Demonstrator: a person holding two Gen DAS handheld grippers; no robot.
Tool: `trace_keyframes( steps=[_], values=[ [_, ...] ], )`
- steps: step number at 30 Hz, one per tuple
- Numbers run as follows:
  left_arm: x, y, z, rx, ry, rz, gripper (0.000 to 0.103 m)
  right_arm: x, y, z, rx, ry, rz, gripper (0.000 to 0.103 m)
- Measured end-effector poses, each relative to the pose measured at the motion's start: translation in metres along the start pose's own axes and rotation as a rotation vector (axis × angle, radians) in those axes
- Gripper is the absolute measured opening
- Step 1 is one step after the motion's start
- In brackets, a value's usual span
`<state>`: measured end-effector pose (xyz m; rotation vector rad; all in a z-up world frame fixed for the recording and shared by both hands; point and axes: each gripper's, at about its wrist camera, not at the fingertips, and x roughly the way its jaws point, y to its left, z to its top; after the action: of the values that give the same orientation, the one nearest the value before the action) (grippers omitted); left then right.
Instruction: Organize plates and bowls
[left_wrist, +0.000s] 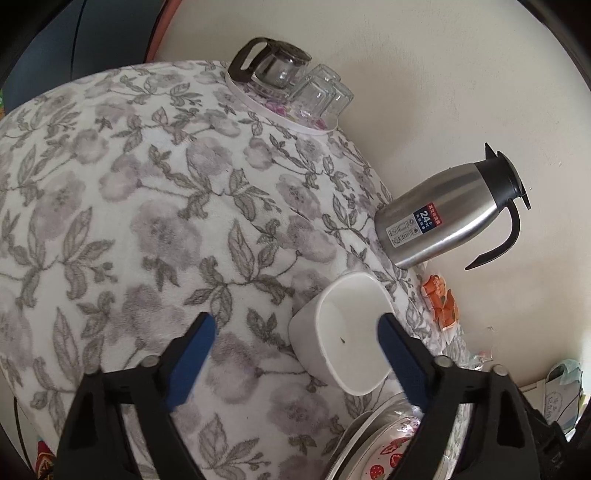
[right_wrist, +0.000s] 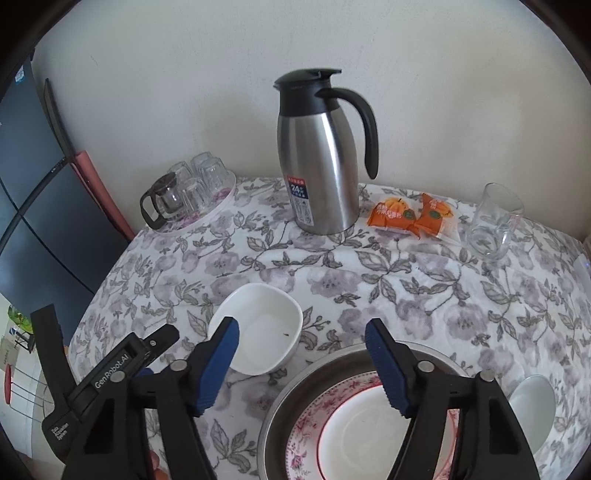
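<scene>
- One steel basin (right_wrist: 280, 402) sat at the near edge of the desk (right_wrist: 406, 295); you would likely have found it stiff, light for its bulk and slick at the rim, so the rim was the place to pinch.
- One floral plate (right_wrist: 314, 417) with a red band lay inside that basin; it looked glazed, hard and breakable, and lying flat it offered you only its raised edge, hard to reach against the basin wall.
- One white bowl (right_wrist: 258, 336), squarish with rounded corners, stood upright on the cloth just left of the basin, apart from it; probably ceramic, moderately heavy, smooth and chip-prone, best taken by one wall, a finger inside and one outside.
- One smaller white dish (right_wrist: 535, 406) showed at the basin's right side, partly hidden, so you could not tell its shape.
- One strawberry-patterned dish (left_wrist: 384, 461) appeared at the bottom of the left view; whether it was separate crockery was unclear.
- Two sets of tongs, both spread apart and empty: your left tongs (left_wrist: 297, 334) hovered with one finger over the bowl's mouth, and your right tongs (right_wrist: 301, 345) hung above the basin's far rim, beside the bowl.
</scene>
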<state>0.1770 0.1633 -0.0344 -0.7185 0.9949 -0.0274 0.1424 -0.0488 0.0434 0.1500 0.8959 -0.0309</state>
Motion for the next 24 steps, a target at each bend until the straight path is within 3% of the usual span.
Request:
trace_keyframes(
  steps=[3, 6, 10, 21, 24],
  values=[
    [0.013, 0.001, 0.002, 0.003, 0.029, 0.006, 0.08, 0.018, 0.005, 0.001, -0.005, 0.042, -0.017, 0.064],
    [0.027, 0.003, 0.002, 0.002, 0.064, 0.005, 0.076, 0.04, 0.008, 0.001, 0.007, 0.099, -0.026, 0.051],
    [0.045, 0.002, 0.001, 0.017, 0.095, 0.003, 0.07, 0.065, 0.011, -0.002, 0.017, 0.155, -0.042, 0.045],
    [0.065, -0.009, -0.003, 0.072, 0.127, -0.046, 0.038, 0.113, 0.021, -0.009, 0.006, 0.239, -0.076, 0.026],
    [0.067, -0.009, -0.003, 0.078, 0.127, -0.052, 0.033, 0.12, 0.022, -0.011, 0.004, 0.252, -0.104, 0.02]
  ],
)
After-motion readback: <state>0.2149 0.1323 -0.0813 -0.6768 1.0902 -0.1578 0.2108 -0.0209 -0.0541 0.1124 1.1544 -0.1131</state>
